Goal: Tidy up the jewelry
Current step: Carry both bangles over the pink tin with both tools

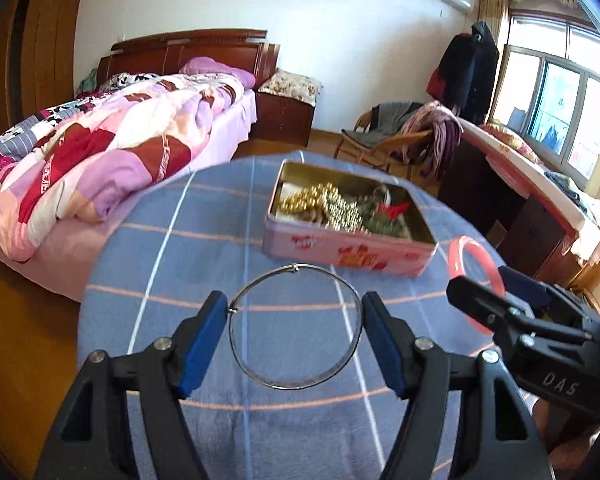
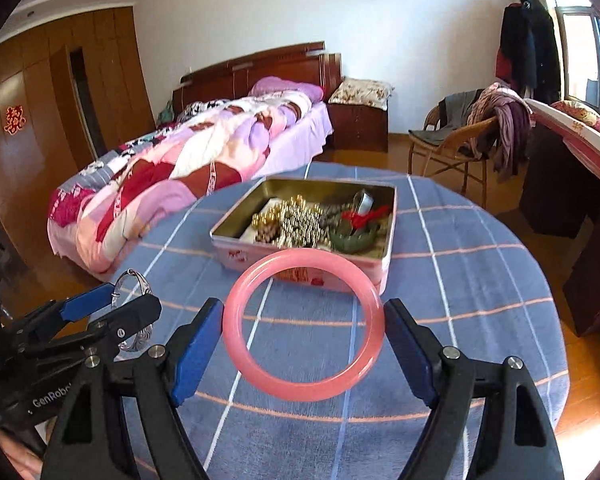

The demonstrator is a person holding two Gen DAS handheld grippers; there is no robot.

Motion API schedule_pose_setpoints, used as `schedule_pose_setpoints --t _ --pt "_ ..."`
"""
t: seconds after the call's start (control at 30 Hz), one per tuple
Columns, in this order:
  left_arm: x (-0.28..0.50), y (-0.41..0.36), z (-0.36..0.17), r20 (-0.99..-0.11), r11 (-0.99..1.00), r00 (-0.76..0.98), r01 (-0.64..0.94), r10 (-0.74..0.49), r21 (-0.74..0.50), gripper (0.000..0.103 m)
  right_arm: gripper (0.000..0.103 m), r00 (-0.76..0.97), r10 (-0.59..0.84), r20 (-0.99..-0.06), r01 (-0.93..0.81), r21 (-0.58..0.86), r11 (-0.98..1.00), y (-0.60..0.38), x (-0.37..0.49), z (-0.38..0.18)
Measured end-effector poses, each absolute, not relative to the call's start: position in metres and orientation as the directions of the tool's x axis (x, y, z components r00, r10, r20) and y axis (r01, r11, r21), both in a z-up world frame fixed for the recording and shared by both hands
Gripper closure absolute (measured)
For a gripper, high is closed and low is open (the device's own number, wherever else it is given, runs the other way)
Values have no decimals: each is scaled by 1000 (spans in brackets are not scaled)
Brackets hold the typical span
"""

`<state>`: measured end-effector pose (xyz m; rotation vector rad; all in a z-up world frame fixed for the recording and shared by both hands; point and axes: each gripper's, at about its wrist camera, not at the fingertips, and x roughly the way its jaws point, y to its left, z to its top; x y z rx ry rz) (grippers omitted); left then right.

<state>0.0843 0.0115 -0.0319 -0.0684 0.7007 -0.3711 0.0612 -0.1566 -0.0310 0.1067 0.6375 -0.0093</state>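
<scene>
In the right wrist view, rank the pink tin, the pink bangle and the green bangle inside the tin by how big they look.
1. pink tin
2. pink bangle, though it is nearer the camera, so its lead over the next is unsure
3. green bangle

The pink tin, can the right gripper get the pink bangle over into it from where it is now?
Probably yes. The right gripper holds the pink bangle across its width, above the blue cloth. The pink tin lies just ahead, lidless, with nothing between. The left gripper is off to the side.
</scene>
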Motion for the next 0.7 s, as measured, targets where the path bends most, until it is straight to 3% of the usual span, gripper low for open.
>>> schedule_pose_setpoints --t 0.7 --pt "98 -9 16 -521 929 770 332 -368 -165 33 22 893 -22 -449 85 119 989 -169 58 31"
